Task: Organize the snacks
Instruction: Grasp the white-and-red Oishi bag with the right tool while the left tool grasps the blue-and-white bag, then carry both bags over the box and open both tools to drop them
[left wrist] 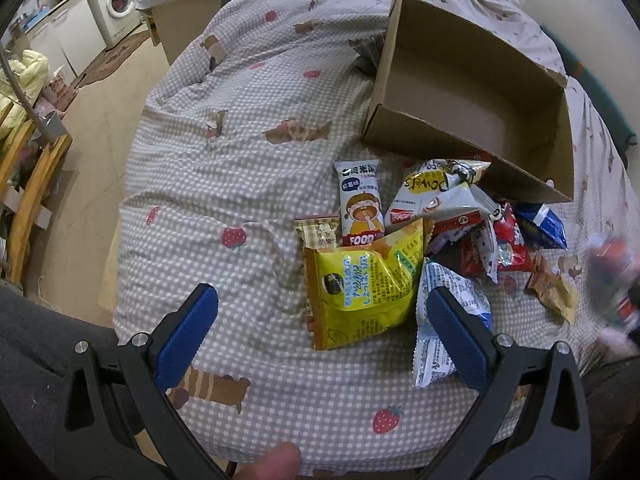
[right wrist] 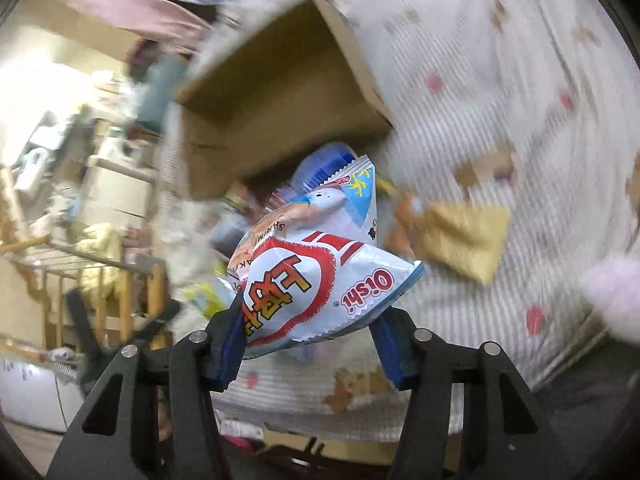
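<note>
An open, empty cardboard box (left wrist: 472, 92) lies on the checked bedspread (left wrist: 248, 152); it also shows in the right wrist view (right wrist: 276, 96). A pile of snack packets lies in front of it: a yellow bag (left wrist: 364, 284), a white cartoon packet (left wrist: 360, 204), a white Povel bag (left wrist: 436, 192), red packets (left wrist: 508, 248) and a blue one (left wrist: 544, 224). My left gripper (left wrist: 320, 340) is open, empty, hovering near the yellow bag. My right gripper (right wrist: 308, 344) is shut on a white Oishi bag (right wrist: 312, 268), held above the bed; the view is blurred.
The bed's left edge drops to a tiled floor (left wrist: 88, 152) with a wooden rack (left wrist: 28, 192) and a washing machine (left wrist: 116, 4) beyond. A small tan packet (left wrist: 554, 288) lies right of the pile. A white-and-blue packet (left wrist: 444, 312) lies under my left gripper's right finger.
</note>
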The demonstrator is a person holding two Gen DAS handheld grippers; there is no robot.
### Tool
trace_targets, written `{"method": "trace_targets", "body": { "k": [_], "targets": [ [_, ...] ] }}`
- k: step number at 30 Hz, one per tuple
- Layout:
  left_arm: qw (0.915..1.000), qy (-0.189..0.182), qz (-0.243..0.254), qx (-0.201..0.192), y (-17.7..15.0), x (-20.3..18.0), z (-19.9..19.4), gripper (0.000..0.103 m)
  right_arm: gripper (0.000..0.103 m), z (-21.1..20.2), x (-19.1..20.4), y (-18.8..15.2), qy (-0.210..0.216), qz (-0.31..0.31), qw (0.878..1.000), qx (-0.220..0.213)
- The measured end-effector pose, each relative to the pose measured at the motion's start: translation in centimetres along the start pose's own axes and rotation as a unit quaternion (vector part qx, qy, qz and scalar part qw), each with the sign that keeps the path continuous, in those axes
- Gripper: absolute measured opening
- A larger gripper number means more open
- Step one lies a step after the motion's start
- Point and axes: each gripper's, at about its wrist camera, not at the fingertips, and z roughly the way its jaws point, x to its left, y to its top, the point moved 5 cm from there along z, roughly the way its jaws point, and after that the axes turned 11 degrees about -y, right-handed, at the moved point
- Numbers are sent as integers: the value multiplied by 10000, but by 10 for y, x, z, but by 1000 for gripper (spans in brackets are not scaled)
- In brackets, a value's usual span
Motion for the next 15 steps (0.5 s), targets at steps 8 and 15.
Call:
{"method": "trace_targets", "body": {
  "k": [8,15],
  "targets": [
    [9969,-346,521,472,-4,-35,9,102,58,6,1,22,-472,-659,9957,-453],
    [9822,-523,954,1535,-33,-88,54,99,58,38,-2,21,-328,-179,9992,-173]
  ]
}}
